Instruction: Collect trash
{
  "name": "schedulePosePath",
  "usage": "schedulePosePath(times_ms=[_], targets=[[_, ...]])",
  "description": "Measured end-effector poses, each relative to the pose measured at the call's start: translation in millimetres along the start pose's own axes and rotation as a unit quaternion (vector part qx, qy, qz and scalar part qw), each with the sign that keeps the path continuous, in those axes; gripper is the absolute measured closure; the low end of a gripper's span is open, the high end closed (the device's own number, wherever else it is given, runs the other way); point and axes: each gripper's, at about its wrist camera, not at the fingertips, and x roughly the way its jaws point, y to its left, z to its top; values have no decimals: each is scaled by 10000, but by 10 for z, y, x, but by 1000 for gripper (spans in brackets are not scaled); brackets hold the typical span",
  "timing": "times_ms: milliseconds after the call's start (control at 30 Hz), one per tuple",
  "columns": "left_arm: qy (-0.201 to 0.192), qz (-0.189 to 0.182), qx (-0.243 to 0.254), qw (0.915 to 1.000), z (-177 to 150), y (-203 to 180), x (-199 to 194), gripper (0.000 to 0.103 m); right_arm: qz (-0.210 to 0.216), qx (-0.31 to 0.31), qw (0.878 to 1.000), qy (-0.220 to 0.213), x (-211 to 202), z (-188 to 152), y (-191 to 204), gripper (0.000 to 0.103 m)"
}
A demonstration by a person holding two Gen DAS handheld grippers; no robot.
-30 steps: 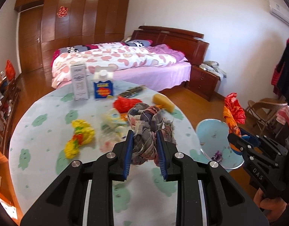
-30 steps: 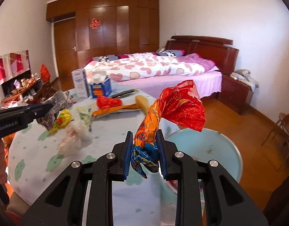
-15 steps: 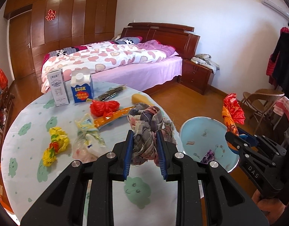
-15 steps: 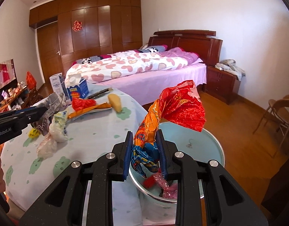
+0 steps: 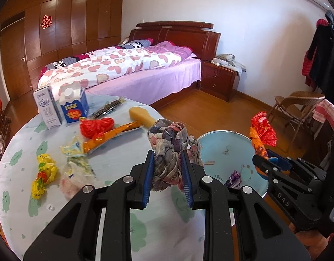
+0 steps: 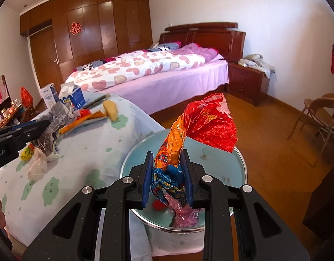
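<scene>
- Blue pads of the left gripper [image 5: 167,175] pinch a knotted rag [image 5: 167,148] of grey, pink and plaid cloth in the left wrist view; the jaws stand narrow, clamped on its lower half, and the knot sticks up above the fingertips.
- Beyond the rag, at the right, a pale blue bin [image 5: 223,152] stands on the floor just beside the near right edge of the round table [image 5: 123,224], with a purple wrapper [image 5: 233,177] lying inside.
- On the table's green-patterned cloth lie a yellow wrapper [image 5: 44,174] at the left, a clear bag [image 5: 73,174] near it, a red bag [image 5: 96,126] and an orange packet [image 5: 111,133] further off, and a yellow sponge [image 5: 140,114] toward the far edge.
- Two cartons, a white carton [image 5: 47,107] and a blue milk carton [image 5: 73,105], stand upright at the far left.
- At the right of this view the right gripper [image 5: 262,158] holds a red and orange foil wrapper [image 5: 262,132] over the bin's right rim.
- In the right wrist view the right gripper [image 6: 168,178] stands narrow, closed on the foil wrapper's [image 6: 201,126] blue lower end, directly above the open bin [image 6: 221,165]; pink plastic [image 6: 184,215] lies in the bottom.
- At the left, the left gripper [image 6: 41,128] carries the rag [image 6: 56,124] above the table [image 6: 90,156].
- Far behind stand a bed [image 6: 156,74] and a wooden wardrobe [image 6: 90,28].
</scene>
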Motion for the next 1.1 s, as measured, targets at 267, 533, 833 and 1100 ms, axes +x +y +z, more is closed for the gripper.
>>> schedulePosePath(times_ms=[267,533,833,1100], targets=[[278,-260,91,9992,-44,-222,247,78,-29,120,9994,310,181,-80,-143,76],[497,-315,161,9981,-87,-358,414,78,44,371,9978,556,346,-172,-285,73],[573,-325,240,9975,-102,-438,494,78,-116,607,9972,423,324,-166,-375,67],[541,-428,423,9967,-40,-687,550,74,-660,1134,9913,43,155,-114,-578,64]])
